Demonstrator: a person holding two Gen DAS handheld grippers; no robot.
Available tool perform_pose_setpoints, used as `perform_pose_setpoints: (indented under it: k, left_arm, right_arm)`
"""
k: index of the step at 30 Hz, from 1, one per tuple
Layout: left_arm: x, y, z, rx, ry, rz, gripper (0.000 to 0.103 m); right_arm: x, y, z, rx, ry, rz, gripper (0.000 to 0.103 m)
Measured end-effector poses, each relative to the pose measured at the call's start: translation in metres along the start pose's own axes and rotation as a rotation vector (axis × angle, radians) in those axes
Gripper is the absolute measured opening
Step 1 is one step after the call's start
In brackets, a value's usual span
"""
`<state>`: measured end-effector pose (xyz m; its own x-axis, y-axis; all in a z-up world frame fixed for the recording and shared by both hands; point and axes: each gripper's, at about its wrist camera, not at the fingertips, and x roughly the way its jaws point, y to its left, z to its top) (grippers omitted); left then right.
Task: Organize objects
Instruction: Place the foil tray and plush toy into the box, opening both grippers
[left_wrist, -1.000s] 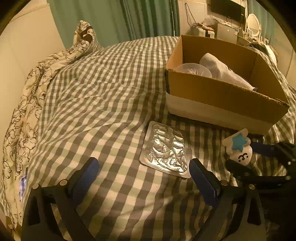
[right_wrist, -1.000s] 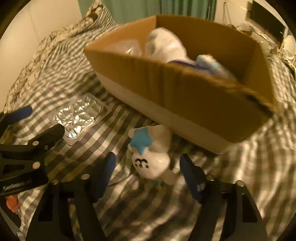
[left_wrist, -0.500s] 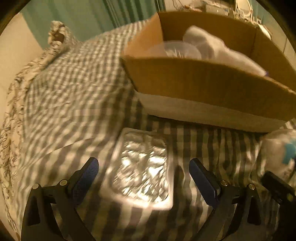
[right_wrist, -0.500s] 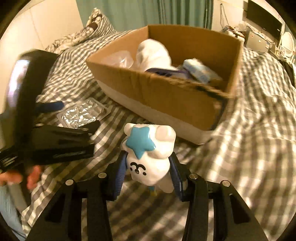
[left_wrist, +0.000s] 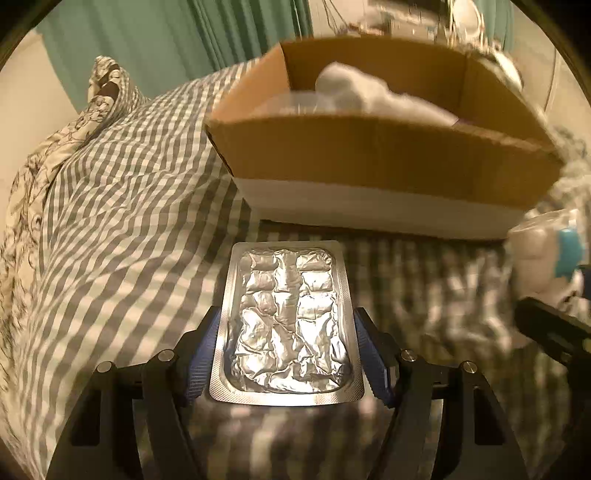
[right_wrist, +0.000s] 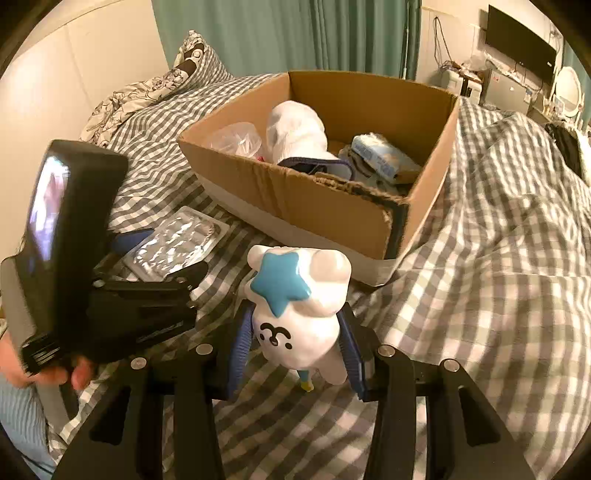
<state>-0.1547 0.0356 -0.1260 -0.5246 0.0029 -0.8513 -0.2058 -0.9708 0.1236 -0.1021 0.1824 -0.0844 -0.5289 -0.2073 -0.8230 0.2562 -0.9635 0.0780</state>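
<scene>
Between the right gripper's (right_wrist: 293, 345) blue pads sits the toy (right_wrist: 301, 310), a white figure with a blue star, clamped at its body and seemingly lifted off the bedspread (right_wrist: 480, 258). On the left, the foil pack (left_wrist: 286, 325) lies between the left gripper's (left_wrist: 286, 354) pads, which are drawn in against its long edges; whether it is off the cloth I cannot tell. Both pieces sit just short of the box (right_wrist: 332, 206), which already holds a white bundle, a clear bag and a blue packet, so I judge the sorting well along, with these two left to carry over the near wall and drop in. Much of the box floor is hidden behind that wall, the left view is blurred at its right edge, and the toy's feet are cut off by the jaws
</scene>
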Motion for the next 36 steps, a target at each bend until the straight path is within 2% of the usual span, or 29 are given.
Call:
perform_pose_setpoints:
  k: [4,10,15,20,26,29,36]
  left_arm:
    - [-0.026,0.006,-0.004,-0.063,-0.041,-0.06,0.071]
    - [-0.084,0.019,0.007,-0.134,-0.178,-0.085,0.071]
    - [-0.125,0.023,0.039,-0.117,-0.289,-0.099,0.071]
    - [-0.14,0.027,0.08,-0.1,-0.357,-0.084,0.071]
    - [-0.13,0.024,0.127,-0.101,-0.381,-0.115,0.071]
    - [-0.108,0.018,0.15,-0.091,-0.366,-0.109,0.071]
    - [-0.05,0.011,0.175,-0.088,-0.302,-0.11,0.071]
  right_arm:
    - [-0.027,0.003,-0.001,-0.022,-0.049,-0.008,0.044]
    - [-0.083,0.001,0.012,-0.026,-0.171,0.002,0.044]
    - [-0.116,0.01,0.045,-0.063,-0.273,-0.036,0.044]
    - [-0.132,0.0,0.084,-0.079,-0.335,-0.059,0.044]
    - [-0.121,-0.024,0.121,-0.059,-0.35,-0.086,0.044]
    - [-0.104,-0.036,0.139,-0.047,-0.338,-0.096,0.044]
    - [-0.049,-0.061,0.169,-0.027,-0.279,-0.093,0.044]
